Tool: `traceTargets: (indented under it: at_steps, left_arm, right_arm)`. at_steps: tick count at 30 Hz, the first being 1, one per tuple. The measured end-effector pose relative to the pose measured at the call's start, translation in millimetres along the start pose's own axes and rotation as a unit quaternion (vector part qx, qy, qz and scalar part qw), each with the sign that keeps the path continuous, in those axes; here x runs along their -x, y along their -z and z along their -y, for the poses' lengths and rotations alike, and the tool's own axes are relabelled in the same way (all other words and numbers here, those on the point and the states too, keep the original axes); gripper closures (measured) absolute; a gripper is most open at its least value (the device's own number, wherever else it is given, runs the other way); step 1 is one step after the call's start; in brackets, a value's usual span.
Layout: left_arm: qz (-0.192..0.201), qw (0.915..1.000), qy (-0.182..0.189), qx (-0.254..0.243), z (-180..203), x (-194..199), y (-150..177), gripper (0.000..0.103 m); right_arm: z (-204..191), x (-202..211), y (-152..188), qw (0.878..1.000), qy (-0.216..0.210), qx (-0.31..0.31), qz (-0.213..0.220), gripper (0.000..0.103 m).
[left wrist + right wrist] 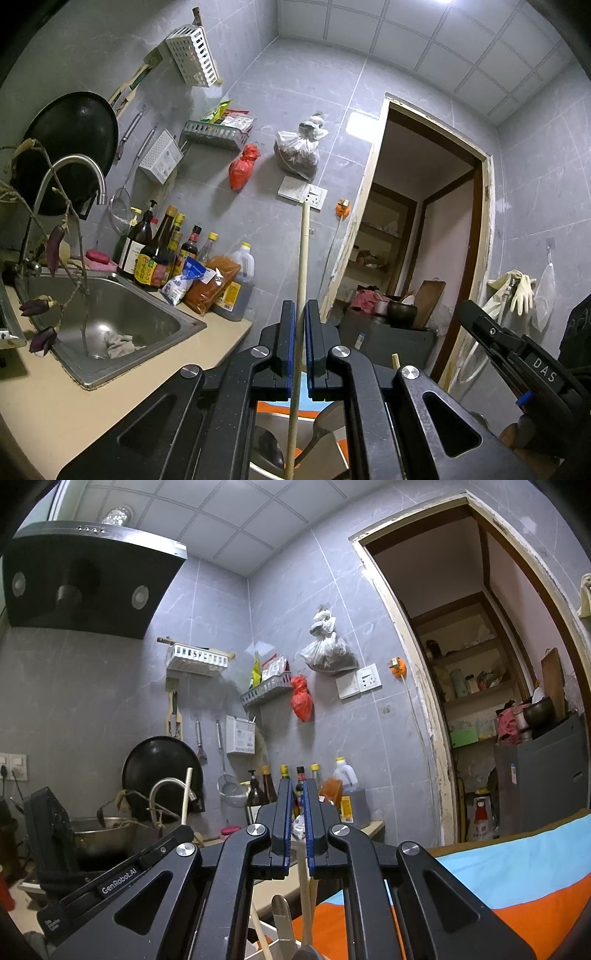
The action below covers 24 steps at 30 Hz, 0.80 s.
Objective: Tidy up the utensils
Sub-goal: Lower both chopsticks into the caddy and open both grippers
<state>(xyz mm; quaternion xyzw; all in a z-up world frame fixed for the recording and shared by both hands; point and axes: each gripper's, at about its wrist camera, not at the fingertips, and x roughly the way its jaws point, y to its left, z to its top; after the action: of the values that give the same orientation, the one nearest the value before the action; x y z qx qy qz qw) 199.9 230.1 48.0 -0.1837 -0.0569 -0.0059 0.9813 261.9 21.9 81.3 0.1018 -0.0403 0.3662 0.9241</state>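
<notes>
My left gripper (300,314) is shut on a long pale wooden chopstick (302,266) that stands nearly upright between the jaws, its top reaching the wall socket. Below the gripper a metal spoon (267,446) and a wooden spoon (319,432) lie in a container. My right gripper (298,794) has its jaws close together around a wooden utensil handle (306,897) that passes below them; a grip is unclear. A metal utensil (283,919) and another chopstick (260,934) stand beside it. The left gripper (110,871) with its chopstick (186,797) shows at left.
A steel sink (110,325) with a tap (74,173) sits at left, sauce bottles (159,247) behind it. A black wok (70,147) and racks hang on the tiled wall. An orange and blue cloth (517,886) lies at right. A doorway (424,240) opens beyond.
</notes>
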Motion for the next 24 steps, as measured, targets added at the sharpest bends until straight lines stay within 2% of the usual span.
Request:
traceTargets:
  at_steps: [5, 10, 14, 16, 24]
  left_arm:
    - [-0.001, 1.0000, -0.001, 0.000, -1.3, 0.8, 0.3, 0.096]
    - [0.000, 1.0000, -0.001, 0.006, -3.1, 2.4, 0.7, 0.088]
    - [0.002, 1.0000, -0.004, 0.003, -2.6, 4.4, -0.7, 0.080]
    - [0.002, 1.0000, -0.005, -0.007, 1.0, 4.6, -2.7, 0.073]
    - [0.011, 0.9985, 0.007, -0.053, 24.4, 15.0, -9.6, 0.064]
  right_arm:
    - [0.1, 0.3, 0.0, 1.000, 0.000, -0.001, 0.000, 0.096]
    - [-0.2, -0.5, 1.0, 1.000, 0.001, -0.002, 0.002, 0.085]
    - [-0.5, -0.8, 2.9, 1.000, 0.002, 0.000, 0.000, 0.084]
    - [-0.5, 0.3, 5.1, 1.000, 0.004, 0.000, -0.001, 0.082]
    - [1.7, 3.9, 10.9, 1.000, 0.020, 0.004, -0.021, 0.079]
